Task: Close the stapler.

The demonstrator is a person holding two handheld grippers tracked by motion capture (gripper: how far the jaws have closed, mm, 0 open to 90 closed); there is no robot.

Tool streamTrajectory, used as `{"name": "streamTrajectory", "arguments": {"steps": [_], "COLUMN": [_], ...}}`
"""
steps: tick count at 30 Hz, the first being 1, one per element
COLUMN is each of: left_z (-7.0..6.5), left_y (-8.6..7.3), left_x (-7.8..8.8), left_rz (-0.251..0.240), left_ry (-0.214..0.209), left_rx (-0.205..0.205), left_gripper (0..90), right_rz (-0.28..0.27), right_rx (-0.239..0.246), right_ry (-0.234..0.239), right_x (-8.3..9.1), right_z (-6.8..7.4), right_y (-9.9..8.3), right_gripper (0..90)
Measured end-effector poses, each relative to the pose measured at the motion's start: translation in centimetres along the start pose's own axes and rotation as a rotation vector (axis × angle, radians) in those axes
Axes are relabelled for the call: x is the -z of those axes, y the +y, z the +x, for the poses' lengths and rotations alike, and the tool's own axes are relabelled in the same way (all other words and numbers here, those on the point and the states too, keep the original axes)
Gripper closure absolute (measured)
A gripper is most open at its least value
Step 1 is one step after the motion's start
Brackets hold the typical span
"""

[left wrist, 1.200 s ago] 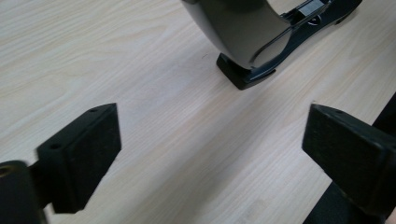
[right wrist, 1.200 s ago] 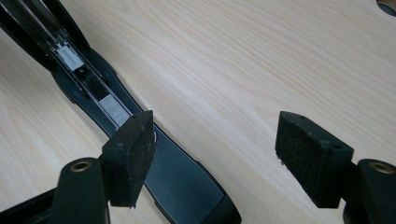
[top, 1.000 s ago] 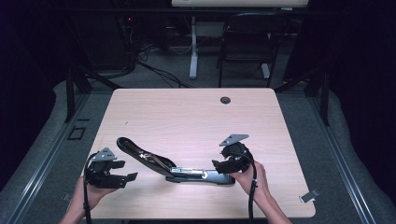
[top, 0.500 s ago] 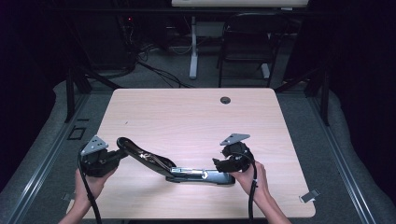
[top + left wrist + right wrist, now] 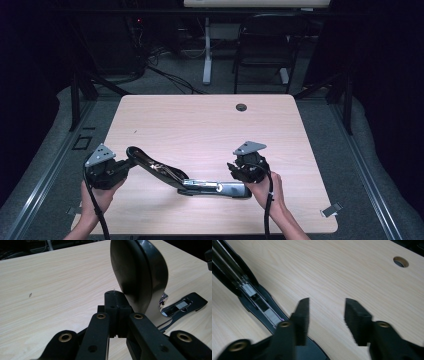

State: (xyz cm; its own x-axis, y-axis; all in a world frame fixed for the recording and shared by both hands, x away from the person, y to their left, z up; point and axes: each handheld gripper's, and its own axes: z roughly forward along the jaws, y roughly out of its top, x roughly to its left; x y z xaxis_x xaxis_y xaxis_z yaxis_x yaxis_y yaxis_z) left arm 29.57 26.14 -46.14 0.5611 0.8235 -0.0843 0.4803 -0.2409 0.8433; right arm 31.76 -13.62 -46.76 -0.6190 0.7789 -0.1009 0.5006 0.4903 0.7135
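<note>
A long black stapler lies swung open near the table's front edge. Its base [image 5: 220, 188] rests flat and its top arm [image 5: 155, 169] rises to the left. My left gripper [image 5: 125, 167] has just closed; its jaws are shut at the arm's raised end. In the left gripper view the pads [image 5: 117, 302] meet with nothing between them, just short of the stapler's rounded head [image 5: 140, 272]. My right gripper [image 5: 234, 170] hovers over the base's right end. Its jaws [image 5: 325, 315] have just been closing and still stand apart over bare wood, with the staple channel [image 5: 259, 302] beside them.
A round cable hole [image 5: 241, 107] sits at the table's far edge, also visible from the right gripper [image 5: 400, 261]. Pale wood [image 5: 200, 130] stretches beyond the stapler. A chair [image 5: 265, 45] and desk legs stand behind the table. A small clamp [image 5: 331, 210] lies off the right front corner.
The left gripper turned and shifted left to the raised end of the stapler's arm, and its jaws went from open to shut. The right hand stayed where it was.
</note>
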Motion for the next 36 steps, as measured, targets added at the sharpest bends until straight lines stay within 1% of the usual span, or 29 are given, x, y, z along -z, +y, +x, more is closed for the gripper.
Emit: {"name": "streamTrajectory", "arguments": {"steps": [2, 4, 6, 8, 11, 15, 18, 19, 21, 23, 24, 25, 30, 36], "left_z": [0.0, 0.0, -0.1, -0.1, -0.2, -0.2, -0.5, -0.6, -0.9, -1.1, -1.2, -1.3, -2.0, -2.7], "left_y": [0.0, 0.0, 0.1, 0.1, 0.1, 0.1, 0.4, 0.5, 0.7, 0.9, 1.0, 1.1, 1.7, 1.8], "left_x": [0.0, 0.0, 0.0, 0.0, -0.1, -0.1, -0.1, -0.2, -0.3, -0.4, -0.5, -0.5, -1.0, -1.6], "left_rz": [0.003, -0.001, -0.004, -0.008, -0.012, -0.017, -0.022, -0.024, -0.023, -0.028, -0.032, -0.033, -0.035, -0.038], "left_ry": [0.001, 0.001, 0.001, -0.003, -0.003, -0.012, -0.017, -0.017, -0.021, -0.028, -0.032, -0.036, -0.054, -0.072], "left_rx": [-0.001, 0.0, 0.0, 0.005, 0.008, 0.024, 0.02, 0.017, 0.01, 0.006, 0.008, 0.005, -0.012, -0.022], "left_gripper": [90.0, 90.0, 90.0, 90.0, 90.0, 90.0, 90.0, 90.0, 90.0, 90.0, 90.0, 90.0, 90.0, 90.0], "right_rz": [-0.01, -0.022, -0.032, -0.037, -0.051, -0.063, -0.078, -0.073, -0.089, -0.093, -0.093, -0.104, -0.122, -0.125], "right_rx": [0.009, 0.027, 0.026, 0.038, 0.039, 0.048, 0.044, 0.044, 0.042, 0.051, 0.047, 0.048, 0.023, 0.027], "right_ry": [0.0, 0.012, 0.017, 0.027, 0.044, 0.057, 0.062, 0.064, 0.068, 0.074, 0.076, 0.079, 0.081, 0.097], "right_x": [0.1, 0.1, 0.0, -0.2, -0.5, -0.8, -0.9, -0.9, -0.9, -0.8, -0.7, -0.8, -0.7, -0.8], "right_z": [0.3, 0.7, 1.1, 1.4, 1.9, 2.5, 2.8, 2.9, 3.2, 3.4, 3.6, 3.6, 3.9, 4.4], "right_y": [0.3, 0.6, 0.9, 1.3, 1.9, 2.4, 2.8, 2.9, 3.2, 3.4, 3.5, 3.6, 4.0, 4.4], "right_gripper": [74.8, 81.9, 85.9, 88.7, 90.0, 90.0, 90.0, 90.0, 90.0, 90.0, 90.0, 89.8, 89.8, 90.0]}}
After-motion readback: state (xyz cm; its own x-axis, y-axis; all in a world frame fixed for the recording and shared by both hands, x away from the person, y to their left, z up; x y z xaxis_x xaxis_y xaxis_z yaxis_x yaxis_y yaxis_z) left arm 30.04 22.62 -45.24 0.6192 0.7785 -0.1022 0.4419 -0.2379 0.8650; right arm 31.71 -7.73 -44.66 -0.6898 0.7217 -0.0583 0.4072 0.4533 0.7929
